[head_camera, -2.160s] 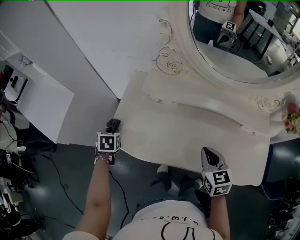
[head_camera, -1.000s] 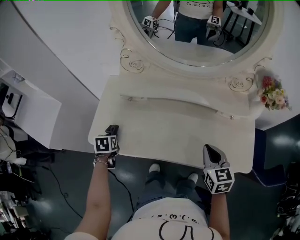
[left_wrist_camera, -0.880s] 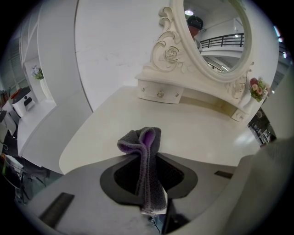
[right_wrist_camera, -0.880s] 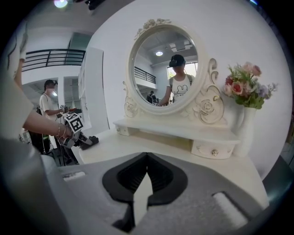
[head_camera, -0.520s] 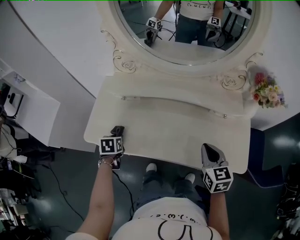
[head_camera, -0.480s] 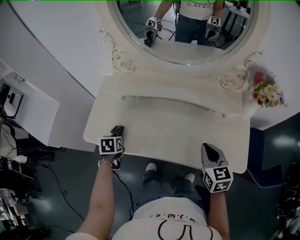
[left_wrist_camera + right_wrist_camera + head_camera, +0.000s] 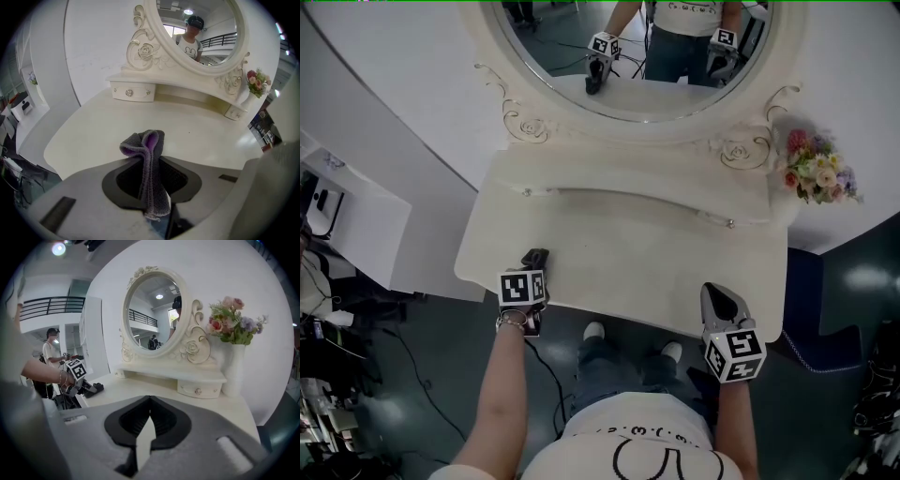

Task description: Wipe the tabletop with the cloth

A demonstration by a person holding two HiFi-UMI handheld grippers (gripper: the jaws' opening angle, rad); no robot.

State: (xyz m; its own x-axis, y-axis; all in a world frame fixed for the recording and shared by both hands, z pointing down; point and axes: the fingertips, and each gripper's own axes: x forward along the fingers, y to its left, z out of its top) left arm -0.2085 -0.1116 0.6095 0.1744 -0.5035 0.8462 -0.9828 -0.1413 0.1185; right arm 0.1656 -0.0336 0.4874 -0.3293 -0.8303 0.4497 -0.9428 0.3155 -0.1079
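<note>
My left gripper point(image 7: 533, 259), at the near left edge of the dressing table point(image 7: 628, 248), pinches a folded grey cloth point(image 7: 149, 154) with a purple inner face. The fold stands up above the jaws, over the tabletop. In the head view the cloth cannot be told from the dark jaws. My right gripper point(image 7: 718, 302), at the table's near right edge, has its jaws closed tip to tip on nothing. The head view cuts off the top of the oval mirror point(image 7: 628, 47).

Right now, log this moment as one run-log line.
left gripper: shut on cloth | position: front-left edge of tabletop | right gripper: shut, empty, front-right edge
</note>
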